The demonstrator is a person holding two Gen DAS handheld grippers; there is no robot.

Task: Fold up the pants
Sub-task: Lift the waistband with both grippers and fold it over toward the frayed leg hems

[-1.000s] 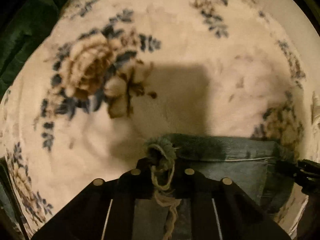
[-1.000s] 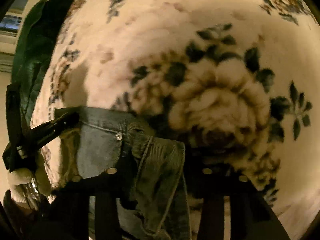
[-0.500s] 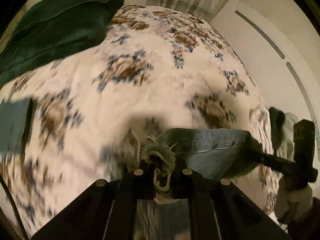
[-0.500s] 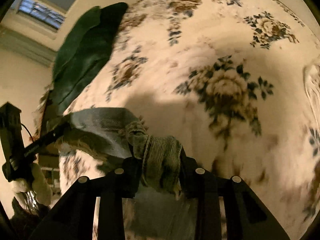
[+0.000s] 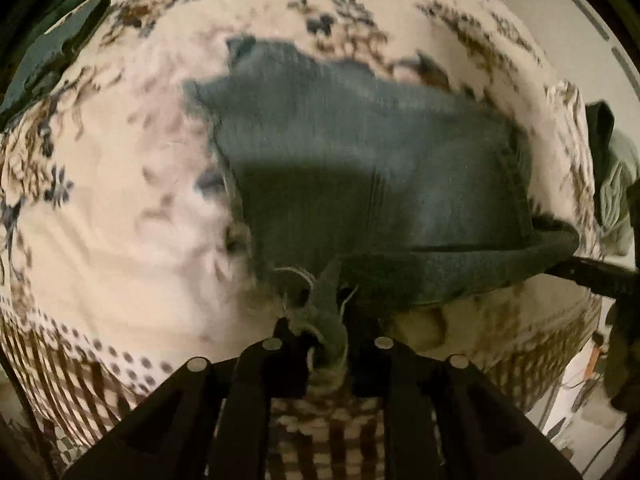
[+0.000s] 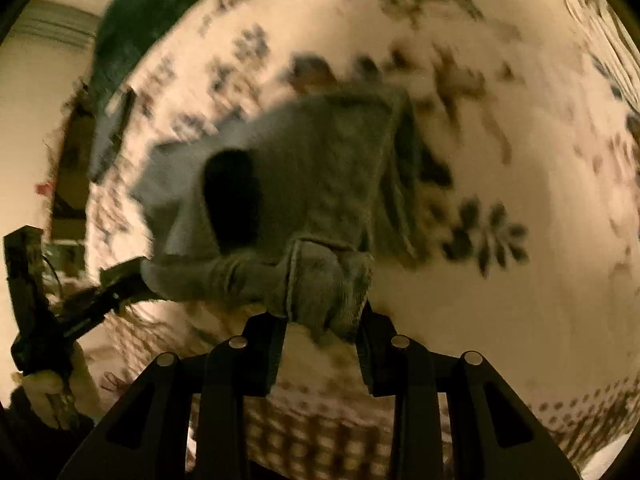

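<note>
Blue denim pants (image 5: 360,168) lie spread over the floral bedspread (image 5: 120,200), stretching away from both grippers. My left gripper (image 5: 326,332) is shut on a frayed edge of the pants at the near side. My right gripper (image 6: 324,320) is shut on a bunched edge of the same pants (image 6: 304,184). The right gripper also shows in the left wrist view (image 5: 600,276) at the right, holding the other near corner. The left gripper shows in the right wrist view (image 6: 104,300) at the left. Both views are motion-blurred.
A dark green pillow (image 6: 160,12) lies at the far left of the bed. A folded blue cloth (image 5: 56,60) sits at the far left. Greenish clothing (image 5: 616,184) lies at the right bed edge. The bedspread's patterned border (image 5: 80,380) hangs near me.
Both grippers have carried the pants edge back toward the near side of the bed. The pants now lie spread out flat ahead, where before only a held edge showed.
</note>
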